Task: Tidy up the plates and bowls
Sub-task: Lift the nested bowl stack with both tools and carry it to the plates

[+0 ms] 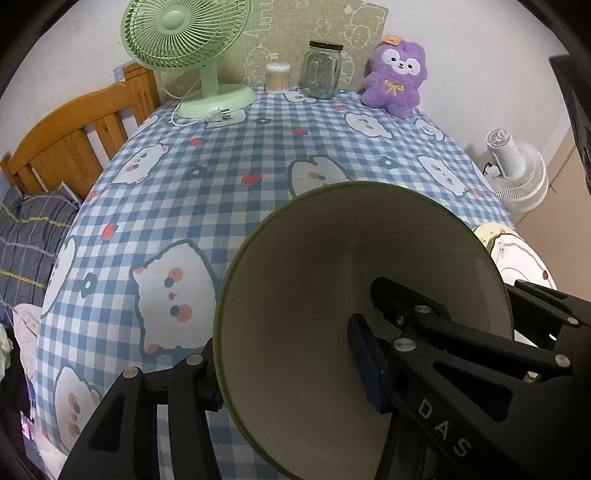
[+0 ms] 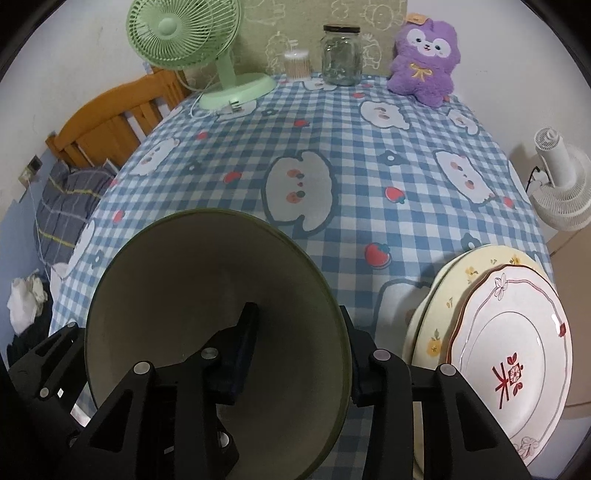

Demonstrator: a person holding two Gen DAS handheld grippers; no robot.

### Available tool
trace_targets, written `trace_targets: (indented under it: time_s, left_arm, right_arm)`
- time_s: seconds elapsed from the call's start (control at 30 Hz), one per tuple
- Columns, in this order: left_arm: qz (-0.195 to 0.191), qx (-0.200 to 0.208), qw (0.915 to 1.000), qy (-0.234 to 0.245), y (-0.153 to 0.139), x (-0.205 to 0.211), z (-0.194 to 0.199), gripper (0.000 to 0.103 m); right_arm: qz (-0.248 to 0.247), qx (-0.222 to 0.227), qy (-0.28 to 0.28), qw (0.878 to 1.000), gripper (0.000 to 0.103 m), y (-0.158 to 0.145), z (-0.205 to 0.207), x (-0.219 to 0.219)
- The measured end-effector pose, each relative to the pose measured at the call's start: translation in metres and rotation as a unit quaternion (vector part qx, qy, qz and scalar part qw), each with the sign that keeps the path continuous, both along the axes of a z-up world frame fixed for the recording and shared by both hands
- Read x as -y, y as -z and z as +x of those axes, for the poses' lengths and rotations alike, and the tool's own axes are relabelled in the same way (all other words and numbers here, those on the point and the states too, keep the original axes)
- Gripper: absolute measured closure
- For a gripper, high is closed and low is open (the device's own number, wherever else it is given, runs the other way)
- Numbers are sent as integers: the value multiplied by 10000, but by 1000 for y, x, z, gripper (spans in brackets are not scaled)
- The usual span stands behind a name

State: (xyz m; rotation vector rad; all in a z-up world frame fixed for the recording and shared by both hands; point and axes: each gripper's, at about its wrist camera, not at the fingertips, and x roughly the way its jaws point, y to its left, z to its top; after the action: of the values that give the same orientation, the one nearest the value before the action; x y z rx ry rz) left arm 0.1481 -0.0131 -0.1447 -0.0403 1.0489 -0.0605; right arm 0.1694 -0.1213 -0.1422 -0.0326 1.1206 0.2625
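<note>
Here, a green-rimmed bowl (image 1: 332, 288) sits near the front edge of a table under a blue checked cloth (image 1: 221, 206), and both grippers have it.

Left gripper (image 1: 288, 373): straddles the bowl's wall. One finger is outside the rim, the other, with its dark pad, inside the cream interior. Pads appear to press the wall from both sides; pinching the bowl.

Right gripper (image 2: 295, 354): same arrangement on the opposite side of the rim. One finger reaches inside the bowl (image 2: 214, 317), the other sits outside against the rim. Pinching the bowl wall too, as far as the view shows.

The bowl looks tilted toward each camera; whether its base touches the cloth cannot be told, since the base is hidden.

Plates (image 2: 517, 350): just right of the bowl, close by but apart from it. A white plate with a red character and scalloped red line lies on top of a cream plate (image 2: 443, 295) with small yellow flowers. In the left wrist view only a sliver of them shows past the bowl.

Back of table, well apart from the bowl:
- green fan (image 2: 184, 33), cord and plug loose on the cloth
- cotton-swab tub (image 2: 296, 63)
- glass jar (image 2: 341, 55), dark lid
- purple plush (image 2: 424, 59)

Off the table: wooden bed frame (image 1: 74, 140) at left, white fan (image 2: 561, 184) on the floor at right.
</note>
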Motion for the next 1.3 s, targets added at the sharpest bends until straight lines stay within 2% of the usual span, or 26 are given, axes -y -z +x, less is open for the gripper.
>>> trace_targets:
  time_s: [0.3,0.53,0.67,0.73,0.93,1.3]
  left_arm:
    - [-53,-290,9996,-27,-1,-1,7,48]
    - [-173,-350,9992,-20,-3,-3,5,48]
    - [-390,-440,9982,-115,-5,-4,6,48]
    - [-363,-391,9985,-85,-9,-1,6,48]
    - [-294,-317,9990,69,-26,16,10,48]
    - [-216,-69,9986,472,-62,72,20,48]
  right_arm:
    - [179,-331,270,9989,58,2,6,3]
    - [-4,-390,100,9992,57,-1,5,-2]
    - [-146,-272,34,9995,57,-8,5,-3]
    - [-131,-255,50,9996,57,-12,6,0]
    - [-74,-223,199,9995,57,-29,8,18]
    - [-3,36,589,9983,57,-71,11,76]
